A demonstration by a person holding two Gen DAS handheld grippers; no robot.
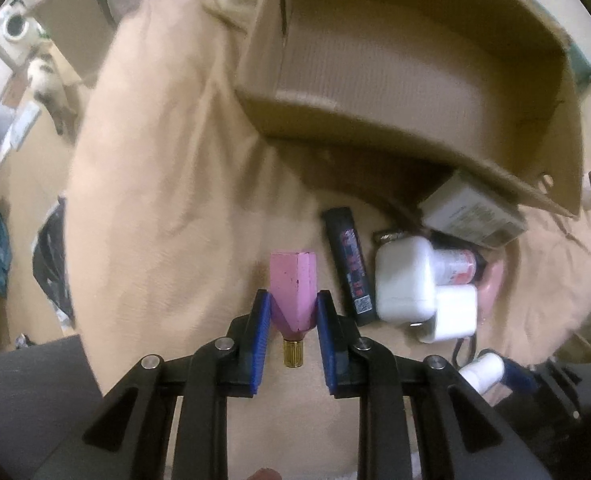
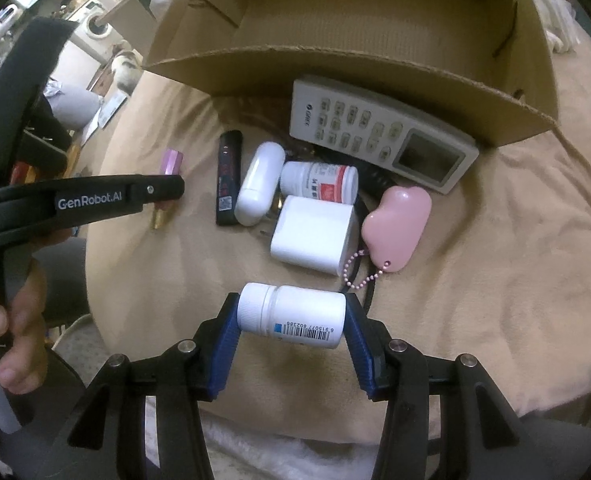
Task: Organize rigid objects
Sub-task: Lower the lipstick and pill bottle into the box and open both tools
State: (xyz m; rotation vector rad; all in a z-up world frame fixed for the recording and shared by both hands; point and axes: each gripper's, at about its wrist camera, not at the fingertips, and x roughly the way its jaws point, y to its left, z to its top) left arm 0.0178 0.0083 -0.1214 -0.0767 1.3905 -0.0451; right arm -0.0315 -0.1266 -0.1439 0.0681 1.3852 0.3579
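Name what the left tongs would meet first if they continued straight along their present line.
Probably the beige blanket below: the left tongs, gripping the pink square-bodied lipstick with a gold base, point steeply down at bare cloth. Depth is unclear.

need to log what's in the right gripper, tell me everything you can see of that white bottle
The white bottle is a small, opaque, plastic-looking pill-type bottle with a ribbed white screw cap, still on. A label along its lower side carries a blue patch and a barcode. It lies sideways across the right gripper, cap pointing left in that view; one blue pad presses the cap end, the other the base. It sits over the beige cloth; whether it touches the cloth cannot be told.
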